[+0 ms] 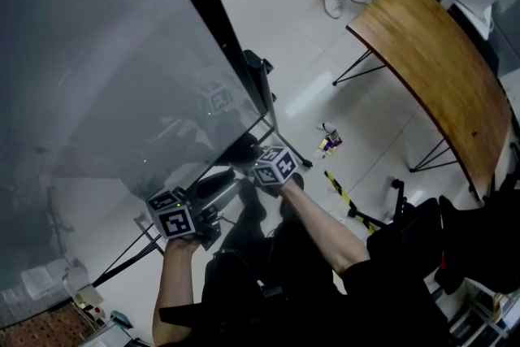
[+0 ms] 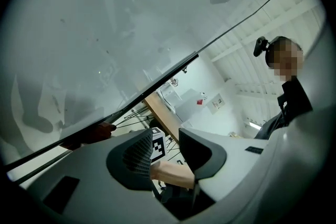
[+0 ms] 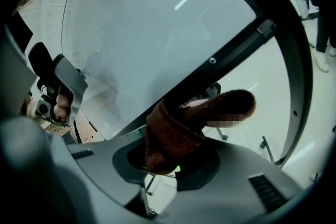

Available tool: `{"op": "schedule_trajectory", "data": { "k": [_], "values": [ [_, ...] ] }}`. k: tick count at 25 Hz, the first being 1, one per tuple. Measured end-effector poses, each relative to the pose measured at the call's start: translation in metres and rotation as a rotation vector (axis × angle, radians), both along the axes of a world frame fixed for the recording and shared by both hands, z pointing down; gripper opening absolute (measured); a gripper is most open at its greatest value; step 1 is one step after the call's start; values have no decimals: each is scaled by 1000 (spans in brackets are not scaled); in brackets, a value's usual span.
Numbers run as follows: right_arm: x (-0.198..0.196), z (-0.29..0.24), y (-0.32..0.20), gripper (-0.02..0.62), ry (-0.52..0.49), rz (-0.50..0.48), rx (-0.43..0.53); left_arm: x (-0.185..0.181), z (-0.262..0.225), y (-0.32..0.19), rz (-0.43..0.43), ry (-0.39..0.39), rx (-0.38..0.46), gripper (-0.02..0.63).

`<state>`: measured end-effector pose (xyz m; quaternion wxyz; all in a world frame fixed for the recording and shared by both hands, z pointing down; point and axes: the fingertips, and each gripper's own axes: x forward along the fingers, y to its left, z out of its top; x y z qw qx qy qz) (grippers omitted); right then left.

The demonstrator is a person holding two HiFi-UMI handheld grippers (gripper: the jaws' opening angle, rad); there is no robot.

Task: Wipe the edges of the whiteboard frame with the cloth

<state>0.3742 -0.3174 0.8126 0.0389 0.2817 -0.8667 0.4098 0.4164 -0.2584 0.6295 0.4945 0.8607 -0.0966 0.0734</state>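
At 6 o'clock under the black whiteboard frame, right gripper clamped on fuzzy brown cloth, left gripper at its 8 o'clock, jaws apart, empty.

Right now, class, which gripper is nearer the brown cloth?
Right. The right gripper is shut on the brown cloth; the left gripper is open and empty, apart from the cloth, which shows off to its side.

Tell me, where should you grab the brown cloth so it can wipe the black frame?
Grip the bunched lower end of the brown cloth, coming from the side away from the black frame, probably just as the right hand-held gripper holds it now. Its jaws are closed on that thick wad, so the fuzzy free end sticks out towards the frame, ready to rub along it.
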Motion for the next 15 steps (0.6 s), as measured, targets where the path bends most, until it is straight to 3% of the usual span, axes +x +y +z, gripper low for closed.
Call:
{"op": "schedule_trajectory", "data": {
  "k": [8, 15],
  "values": [
    [0, 2, -3, 87, -40, -23, -15, 0, -17, -17, -106, 35, 19, 153],
    [-15, -3, -2, 87, -28, -35, -26, -16, -39, -14, -148, 116, 12, 153]
  ]
}}
